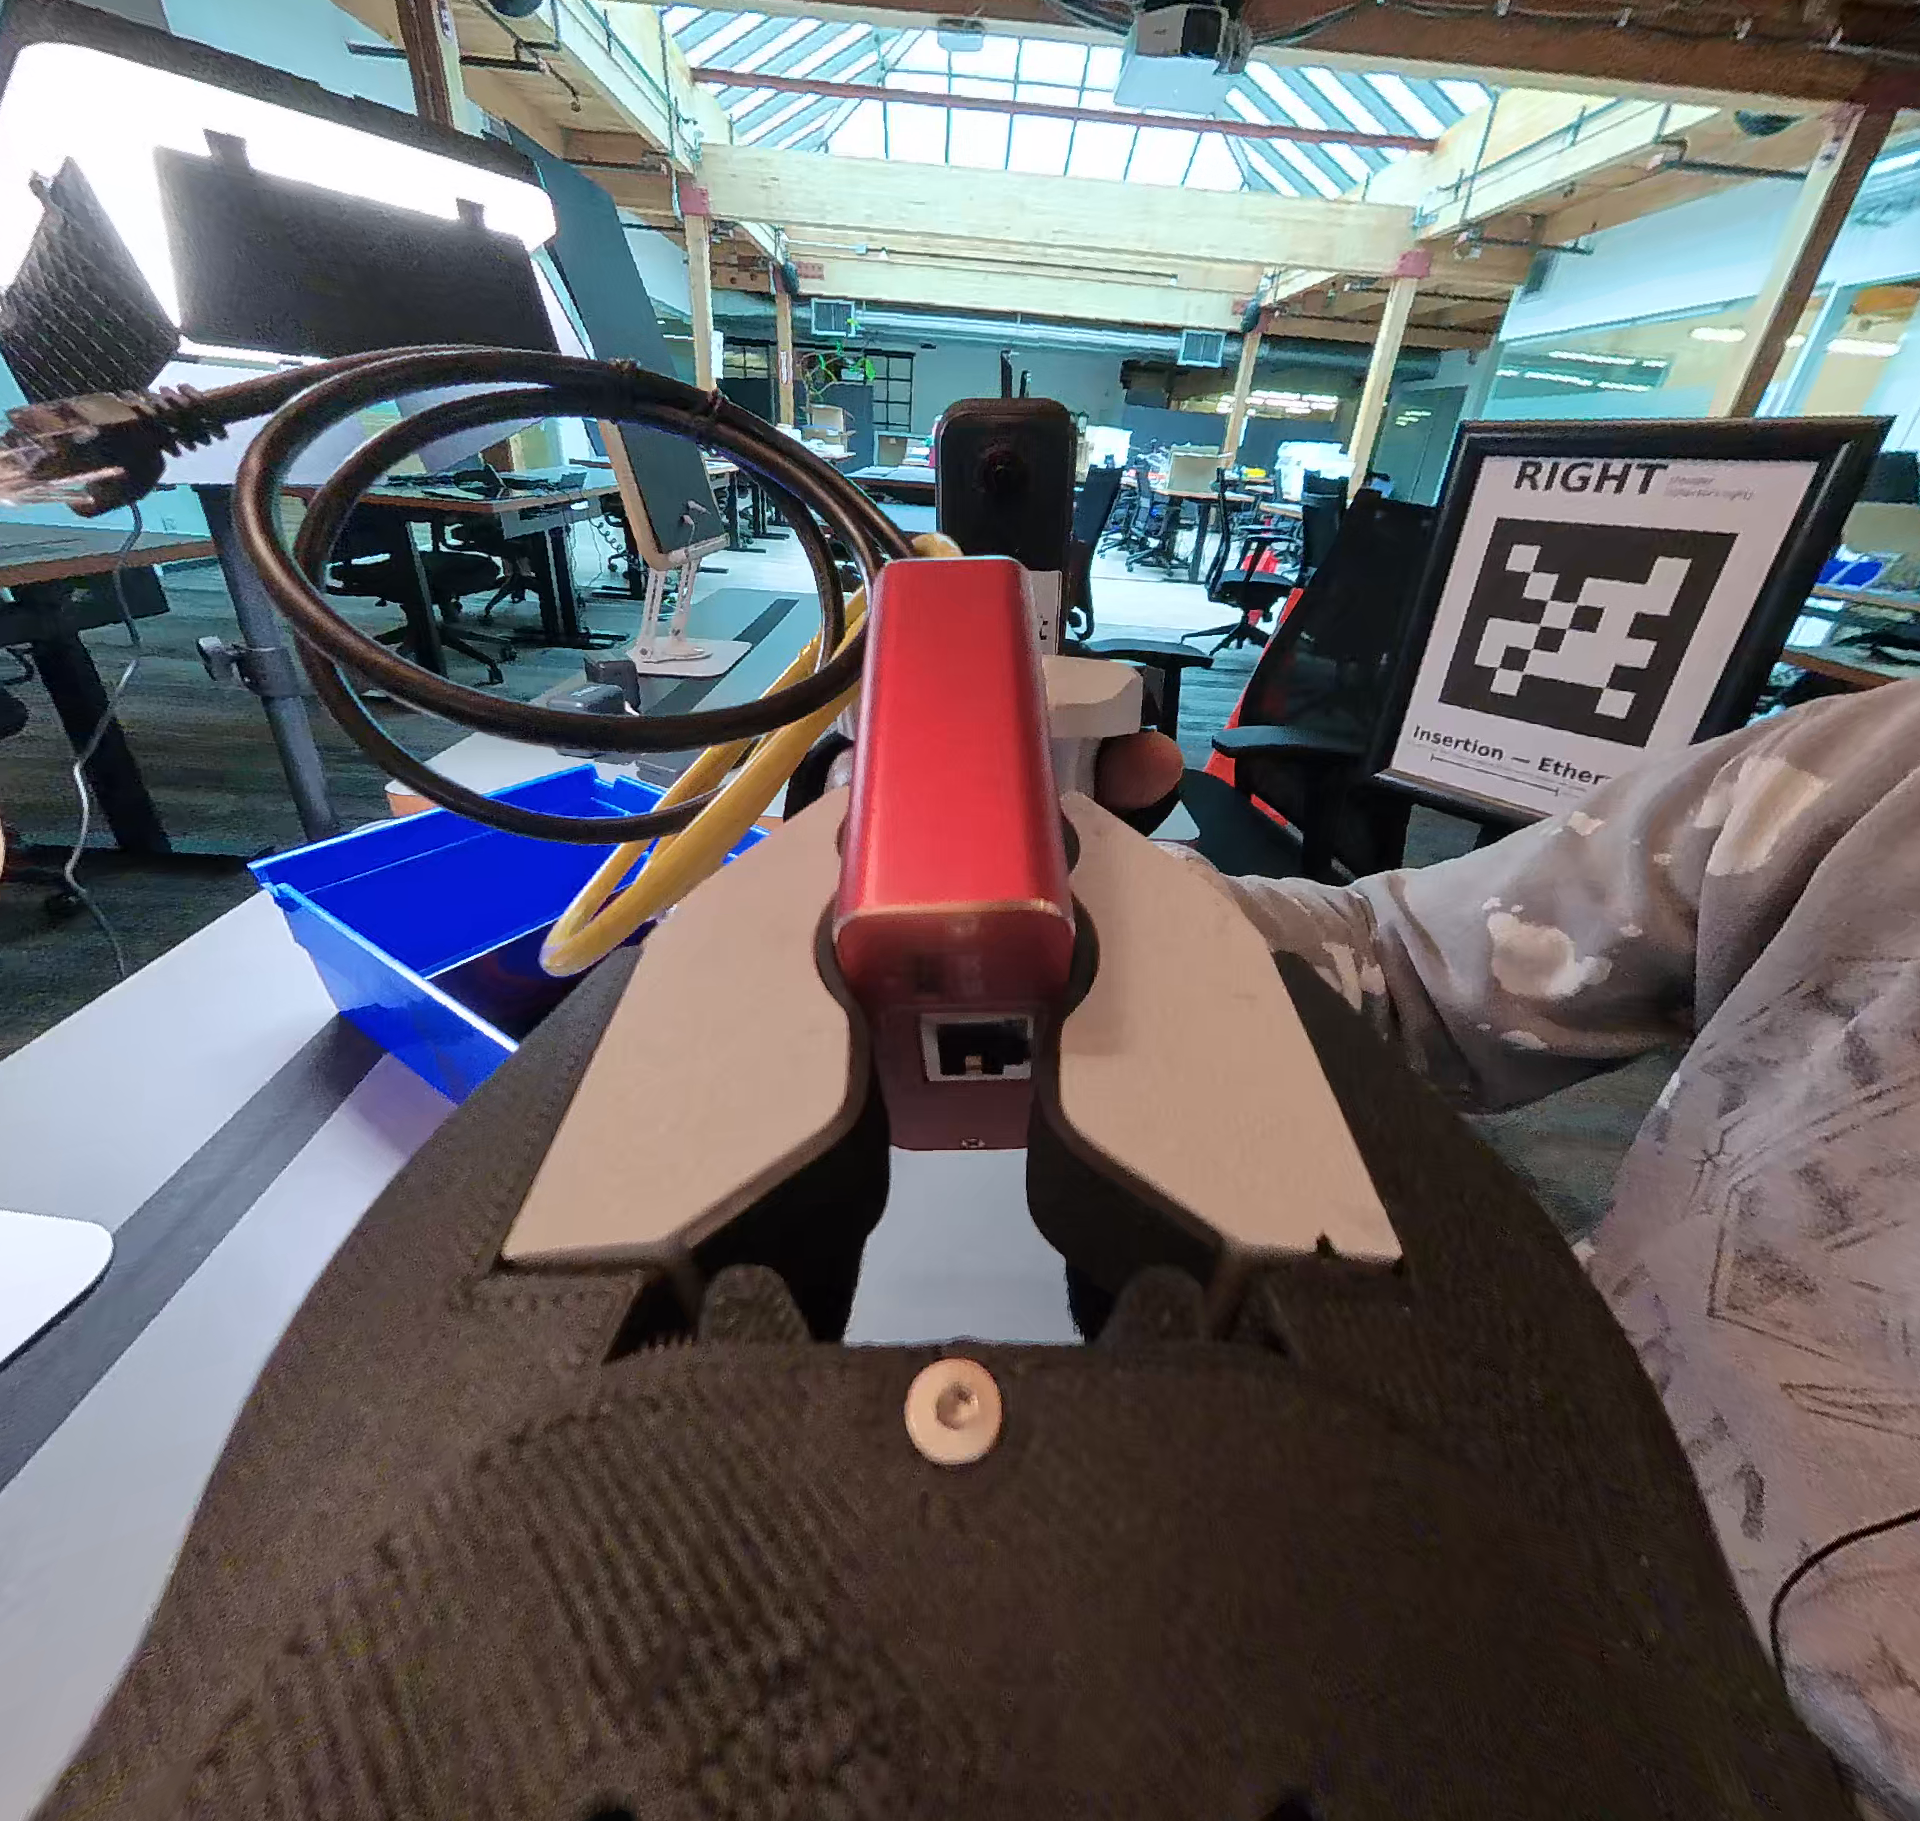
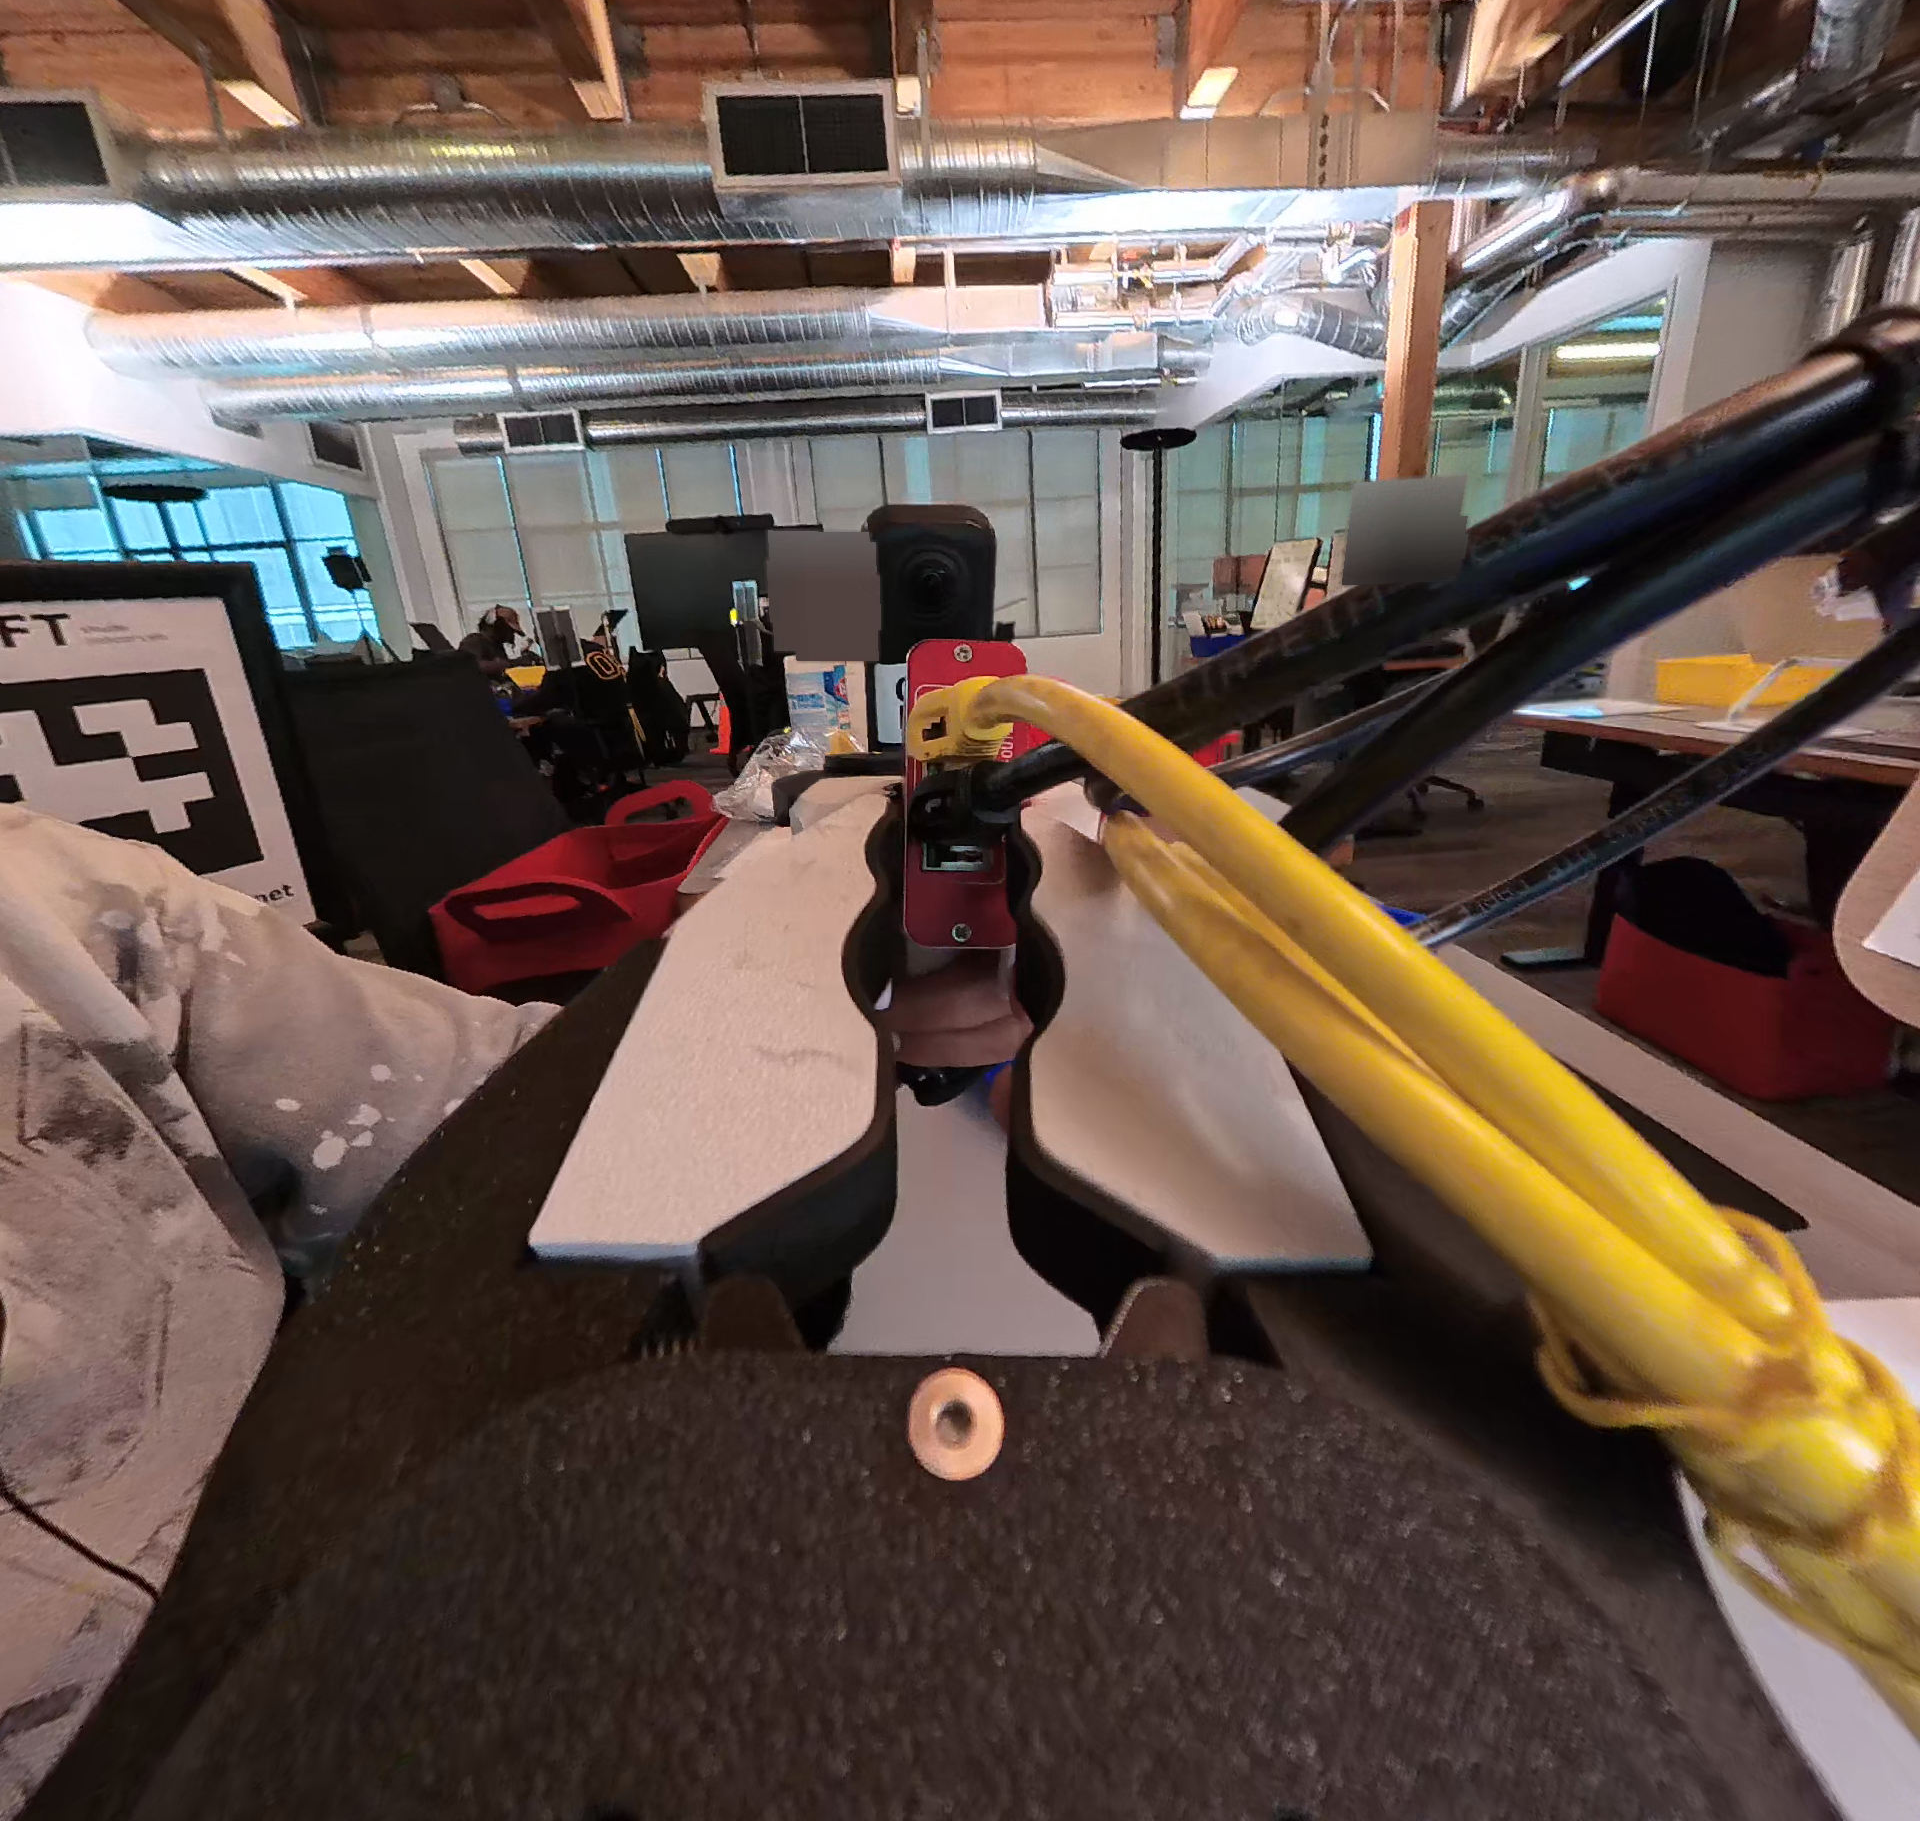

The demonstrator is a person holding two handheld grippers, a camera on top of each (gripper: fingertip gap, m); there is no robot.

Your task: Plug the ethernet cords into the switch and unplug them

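Left wrist view: the red switch (image 1: 954, 784) sits clamped between the left gripper's (image 1: 956, 1002) fingers, 1 empty port facing the camera, a black cord (image 1: 436, 566) and a yellow cord (image 1: 665, 846) looping off its far end. Right wrist view: the right gripper (image 2: 961, 898) is narrowly parted just short of the switch's (image 2: 961, 867) port face, gripping nothing, with both cords plugged in above 1 free port.

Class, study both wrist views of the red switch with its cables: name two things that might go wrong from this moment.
1. The left gripper alone clamps the red switch in mid-air; tugging a plug might twist it loose.
2. The yellow cord and the black cord drape over the right gripper, whose fingers flank the black plug, so the loops might snag. Whether it grips yet is unclear.
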